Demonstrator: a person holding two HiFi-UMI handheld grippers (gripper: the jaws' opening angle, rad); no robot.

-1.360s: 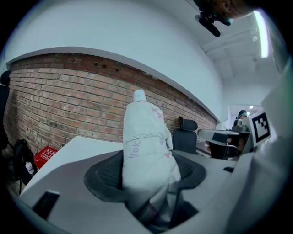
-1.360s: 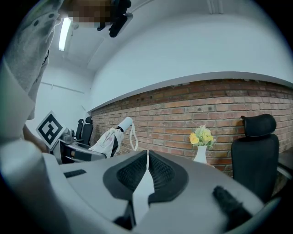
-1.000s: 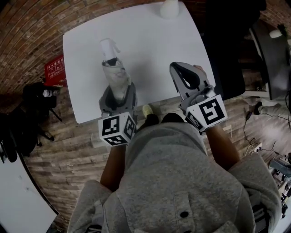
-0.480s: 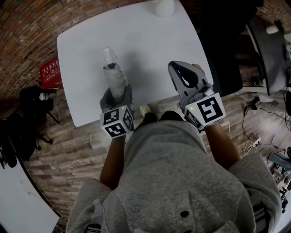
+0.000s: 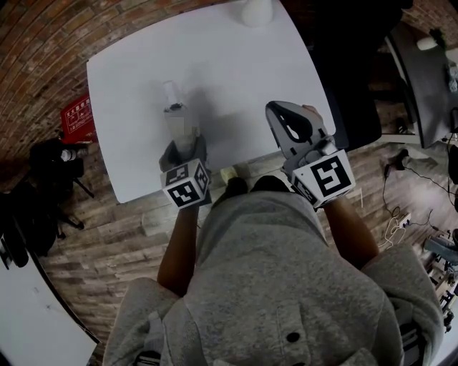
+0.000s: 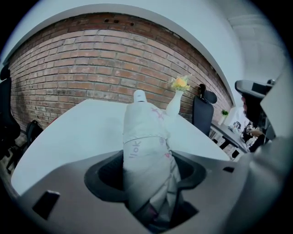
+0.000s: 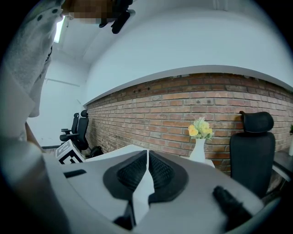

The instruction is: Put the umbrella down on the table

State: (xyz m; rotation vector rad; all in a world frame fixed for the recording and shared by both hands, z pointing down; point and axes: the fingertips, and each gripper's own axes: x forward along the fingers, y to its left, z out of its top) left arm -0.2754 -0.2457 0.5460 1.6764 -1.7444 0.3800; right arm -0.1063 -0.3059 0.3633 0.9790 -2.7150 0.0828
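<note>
A folded white umbrella [image 5: 176, 120] with small pink prints points away from me over the white table [image 5: 243, 64]. My left gripper [image 5: 183, 149] is shut on its near end. In the left gripper view the umbrella [image 6: 145, 137] fills the gap of the left gripper [image 6: 147, 174] and its rounded white tip points at the brick wall. I cannot tell whether it touches the tabletop. My right gripper [image 5: 281, 114] is shut on nothing at the table's near right edge. In the right gripper view the pads of the right gripper [image 7: 147, 170] are pressed together.
A white vase with yellow flowers [image 5: 256, 11] stands at the table's far edge, also seen as the vase [image 6: 176, 97] and the vase [image 7: 199, 145]. A black office chair [image 7: 252, 148] stands right of the table. A red box [image 5: 75, 118] and black bags [image 5: 54, 154] lie on the floor at left.
My left gripper has moved forward and lower over the table with the umbrella, which now looks shorter and blurred. The right gripper has hardly moved.
</note>
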